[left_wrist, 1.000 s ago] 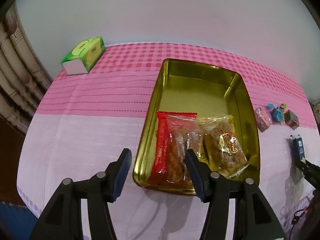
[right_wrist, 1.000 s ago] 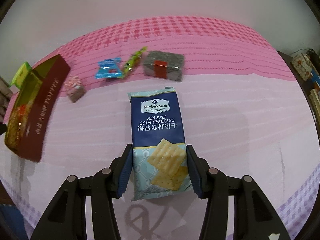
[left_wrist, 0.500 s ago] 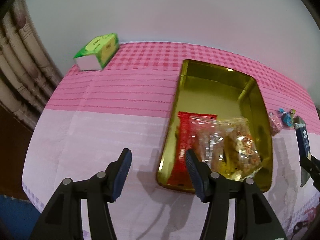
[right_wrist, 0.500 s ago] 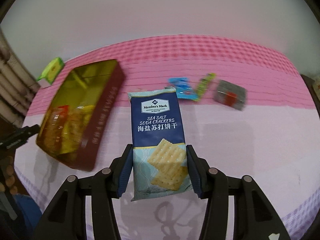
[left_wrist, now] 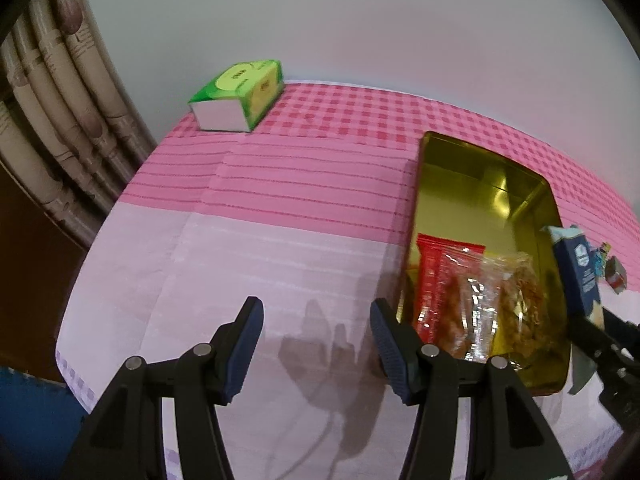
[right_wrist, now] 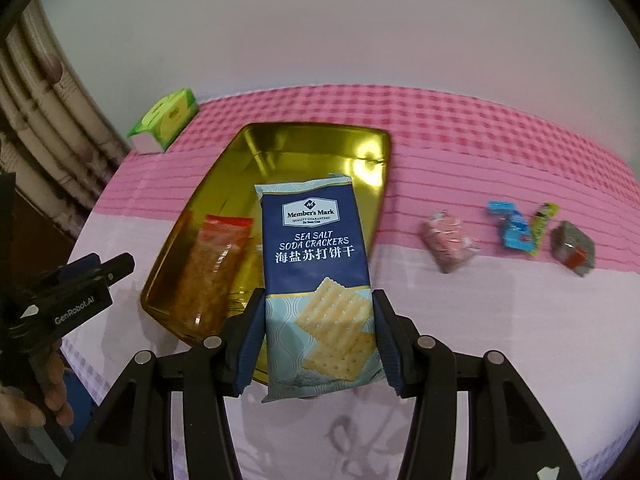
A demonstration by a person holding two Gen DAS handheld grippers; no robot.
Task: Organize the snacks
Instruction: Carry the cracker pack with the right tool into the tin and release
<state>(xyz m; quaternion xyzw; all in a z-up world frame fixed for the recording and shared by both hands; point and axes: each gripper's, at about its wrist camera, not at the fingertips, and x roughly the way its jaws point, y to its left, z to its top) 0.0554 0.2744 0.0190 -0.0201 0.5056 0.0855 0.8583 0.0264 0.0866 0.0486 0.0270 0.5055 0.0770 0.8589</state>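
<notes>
My right gripper (right_wrist: 318, 328) is shut on a blue soda cracker pack (right_wrist: 316, 264), held in the air over the near right part of the gold tin (right_wrist: 320, 136). In the tin lie a red snack bag (right_wrist: 218, 264) and clear bags of fried snacks (left_wrist: 516, 312). The left wrist view shows the tin (left_wrist: 480, 168) at right with the cracker pack (left_wrist: 576, 268) at its right rim. My left gripper (left_wrist: 316, 332) stands open above bare cloth, left of the tin, with nothing between its fingers.
A green tissue box (left_wrist: 236, 96) sits at the far left corner of the pink tablecloth (left_wrist: 280, 184). Right of the tin lie a pink candy (right_wrist: 448, 240), a blue wrapper (right_wrist: 514, 230), a green stick (right_wrist: 542, 226) and a grey packet (right_wrist: 574, 248). A curtain (left_wrist: 52, 92) hangs left.
My right gripper has carried the cracker pack leftward from the bare cloth to above the tin. My left gripper has shifted left, off the tin's near edge.
</notes>
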